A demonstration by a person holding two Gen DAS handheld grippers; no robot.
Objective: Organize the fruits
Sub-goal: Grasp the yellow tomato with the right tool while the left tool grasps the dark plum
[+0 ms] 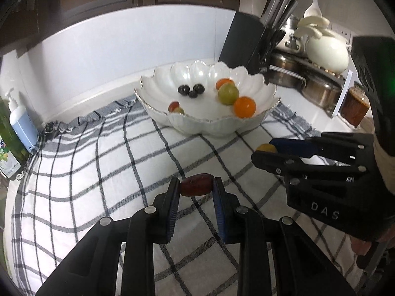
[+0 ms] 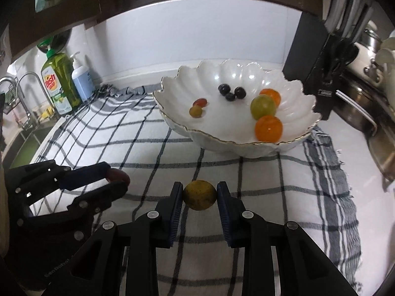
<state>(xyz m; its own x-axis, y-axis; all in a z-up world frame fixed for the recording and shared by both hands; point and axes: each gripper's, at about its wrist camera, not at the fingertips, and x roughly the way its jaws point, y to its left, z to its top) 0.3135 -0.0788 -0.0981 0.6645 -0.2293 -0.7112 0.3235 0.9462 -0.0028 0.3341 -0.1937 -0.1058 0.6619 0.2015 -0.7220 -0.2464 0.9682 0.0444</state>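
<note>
My left gripper (image 1: 196, 185) is shut on a dark red oval fruit (image 1: 196, 185), held above the checked cloth (image 1: 98, 162). In the right wrist view that gripper (image 2: 118, 178) shows at lower left with the red fruit (image 2: 119, 175) at its tips. My right gripper (image 2: 200, 193) is shut on a yellow-green round fruit (image 2: 200, 195); the left wrist view shows this gripper (image 1: 263, 151) at right with the yellow fruit (image 1: 266, 147). Beyond both stands a white scalloped bowl (image 1: 254, 83) (image 2: 296, 91) holding two orange fruits, a green one, three dark berries and two small grapes.
A dish soap bottle (image 2: 58, 83) and a pump bottle (image 2: 81, 79) stand at the cloth's far left, by a sink (image 2: 22, 145). A black knife block (image 1: 244, 42), steel pots (image 1: 286, 69), a white kettle (image 1: 325, 51) and a brown jar (image 1: 354, 106) crowd the right.
</note>
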